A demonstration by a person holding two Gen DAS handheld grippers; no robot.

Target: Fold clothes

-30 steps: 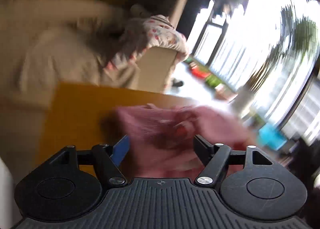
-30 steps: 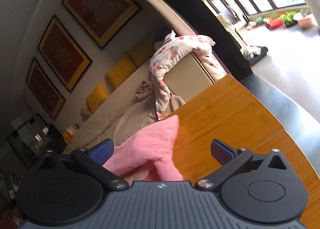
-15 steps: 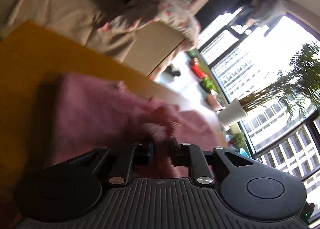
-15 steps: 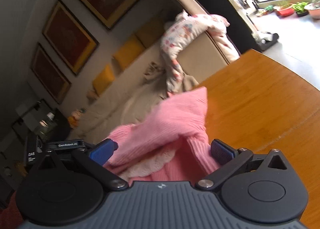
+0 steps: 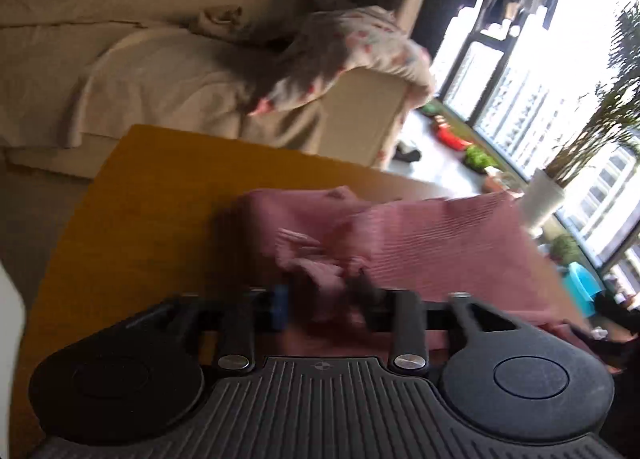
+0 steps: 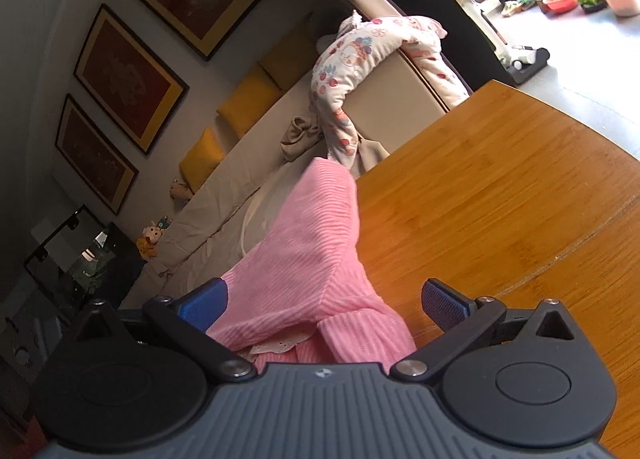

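A: Closest to us, our left gripper [image 5: 322, 305] has its fingers drawn nearly together on a bunched fold of the pink ribbed sweater [image 5: 432, 247]. The picture is smeared, so we can't say how much cloth is actually pinched.

B: And our right gripper [image 6: 324, 301] stands wide open. The sweater [image 6: 304, 259] rises in a peak between its blue pads [image 6: 444, 303], but neither pad presses on it.

A: Then only one side is held. If we lift or swing now, we judge the free side may sag and the fold go crooked.

B: A thin pinch could also slip out of the left fingers, since the knit looks soft and stretchy.

A: There's a pale lace trim [image 6: 280, 345] low down by the right gripper's body. Closing there could catch that inner layer instead of the outer knit.

B: Further out, the garment lies on the wooden table [image 6: 500, 199], and its peak stands near the table's far edge. A hard pull that way might drag cloth over the side.

A: Beyond the table sits the beige sofa [image 6: 224, 211] with a floral blanket [image 6: 352, 59] draped over its arm. They're well apart from us, so we see little risk there.
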